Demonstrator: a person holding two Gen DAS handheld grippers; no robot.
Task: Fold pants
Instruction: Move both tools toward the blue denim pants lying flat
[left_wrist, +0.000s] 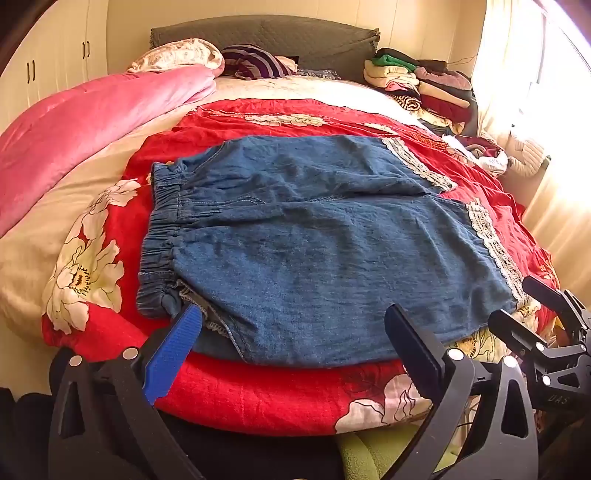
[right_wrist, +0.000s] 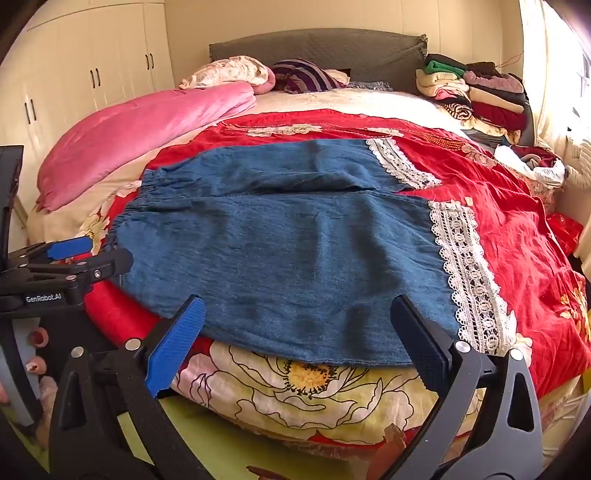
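Note:
Blue denim pants (left_wrist: 314, 236) with white lace cuffs (left_wrist: 491, 243) lie spread flat on a red floral bedspread (left_wrist: 258, 398), elastic waistband (left_wrist: 162, 236) to the left, legs to the right. My left gripper (left_wrist: 291, 332) is open at the near edge of the pants by the waist end, empty. My right gripper (right_wrist: 295, 325) is open at the near edge of the front leg (right_wrist: 295, 258), near the lace cuff (right_wrist: 465, 273), empty. Each gripper shows in the other's view: the right gripper (left_wrist: 524, 310), the left gripper (right_wrist: 88, 254).
A pink quilt (left_wrist: 85, 133) lies at the left of the bed. Pillows (left_wrist: 177, 55) and a grey headboard (left_wrist: 266, 33) are at the back. A pile of folded clothes (left_wrist: 421, 85) sits back right. White wardrobes (right_wrist: 85, 74) stand left; a bright curtained window (left_wrist: 532, 74) is right.

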